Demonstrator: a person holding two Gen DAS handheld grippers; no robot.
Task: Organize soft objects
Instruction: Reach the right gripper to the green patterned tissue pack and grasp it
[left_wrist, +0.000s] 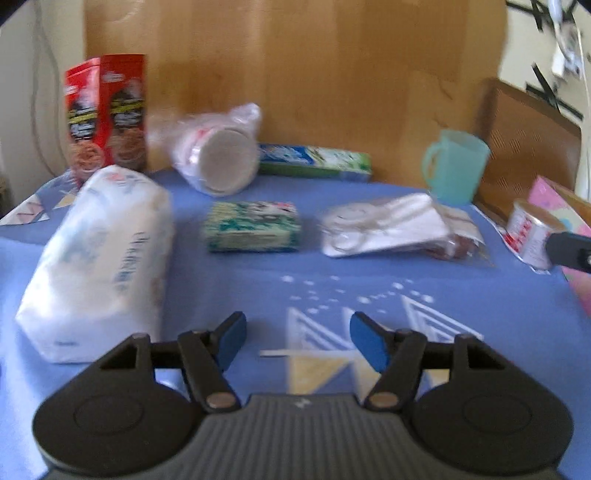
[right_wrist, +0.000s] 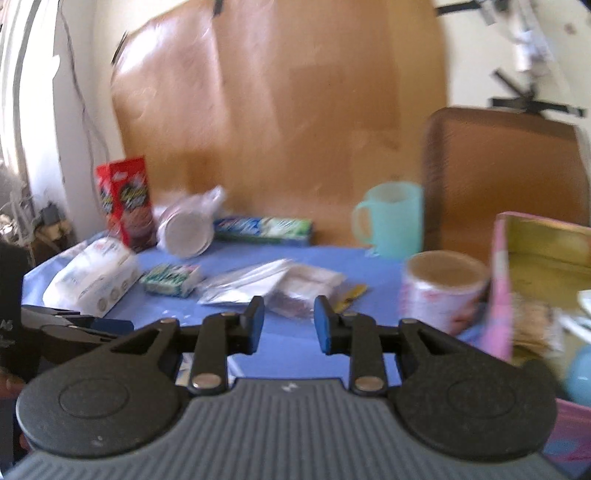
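Both views are softened by motion blur. Daylight is seen from the left; glare is thrown on the brown board (right_wrist: 177, 122). Edges are bent by fisheye distortion.

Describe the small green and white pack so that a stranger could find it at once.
Start from the blue tablecloth. Near its middle, between the large white soft pack and the clear plastic bag, lies the small green and white pack. It alone is a flat brick with a busy green print.

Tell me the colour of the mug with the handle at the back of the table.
The mug is pale turquoise, clearest in the left wrist view.
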